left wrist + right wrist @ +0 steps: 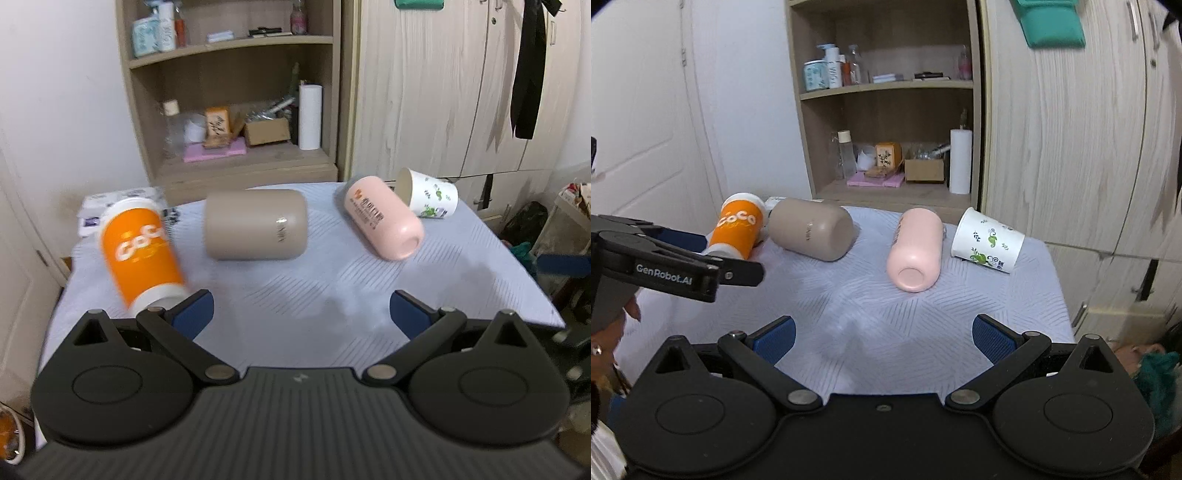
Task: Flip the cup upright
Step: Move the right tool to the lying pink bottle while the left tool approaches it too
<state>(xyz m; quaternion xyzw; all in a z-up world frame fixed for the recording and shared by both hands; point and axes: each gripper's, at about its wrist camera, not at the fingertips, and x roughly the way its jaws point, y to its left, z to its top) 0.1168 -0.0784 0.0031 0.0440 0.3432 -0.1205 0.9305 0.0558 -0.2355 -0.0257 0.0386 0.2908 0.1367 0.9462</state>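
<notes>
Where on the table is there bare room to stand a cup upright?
The near half of the cloth is bare, between the two open grippers, left and right, and the row of cups. The far half is crowded: orange cup, beige cup, pink cup, paper cup.

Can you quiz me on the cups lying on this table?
1. True or false: the orange CoCo cup lies nearest the left gripper.
2. Which cup lies at the right end of the row? A) beige cup B) pink cup C) white paper cup with green leaf prints
3. Fill in: both the left gripper and the right gripper have their fingers ____, with nothing between them.

Key:
1. True. Its white end sits just beyond the left gripper's left finger.
2. C. It lies on its side past the pink cup, on the pale patterned tablecloth.
3. Open.
</notes>
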